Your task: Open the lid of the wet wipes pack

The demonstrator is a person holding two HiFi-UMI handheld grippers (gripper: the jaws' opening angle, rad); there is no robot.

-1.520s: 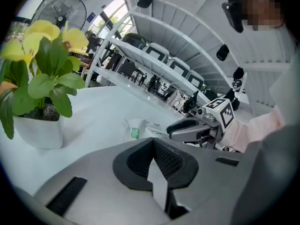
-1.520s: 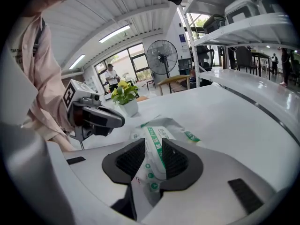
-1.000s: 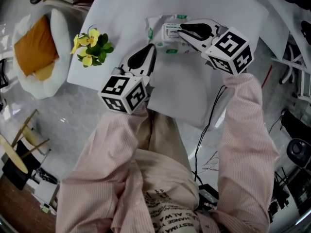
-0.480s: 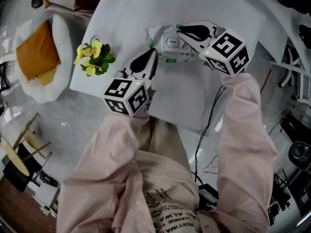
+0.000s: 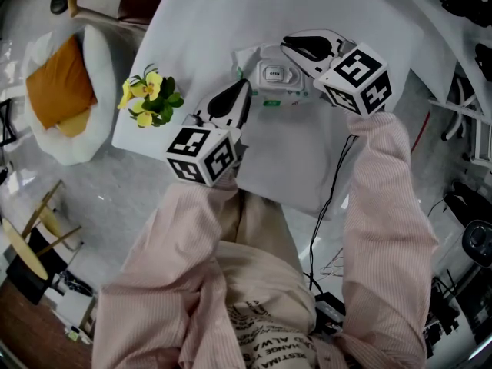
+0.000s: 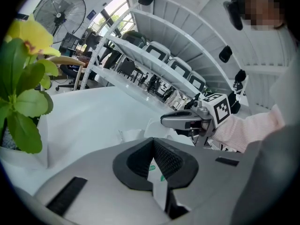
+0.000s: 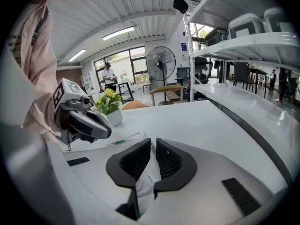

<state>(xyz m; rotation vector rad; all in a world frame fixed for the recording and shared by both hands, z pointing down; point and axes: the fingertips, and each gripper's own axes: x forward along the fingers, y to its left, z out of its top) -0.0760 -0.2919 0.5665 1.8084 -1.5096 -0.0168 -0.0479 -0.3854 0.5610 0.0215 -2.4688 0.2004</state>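
Observation:
The wet wipes pack [image 5: 265, 91] lies on the white table [image 5: 207, 14]; its white flip lid [image 5: 275, 74], printed OPEN, lies flat. My left gripper [image 5: 241, 88] is shut on the pack's near left edge, and the white film with green marks [image 6: 157, 179] shows between its pads. My right gripper [image 5: 285, 45] sits at the pack's far right edge, beside the lid. Its jaws have just been closing, and a white piece of the pack [image 7: 144, 184] is pinched between them. Each gripper view shows the other gripper: the right gripper [image 6: 165, 120] and the left gripper [image 7: 108, 131].
A small pot of yellow flowers [image 5: 147, 98] stands at the table's left edge, close to my left gripper. A chair with an orange cushion [image 5: 55, 79] is on the floor to the left. A black cable [image 5: 332, 191] hangs off the table's near right corner. Shelving [image 7: 243, 46] lines the room.
My right gripper has drawn back from over the lid toward the pack's far right edge, uncovering the lid. The left gripper keeps its hold and the pack has stayed put.

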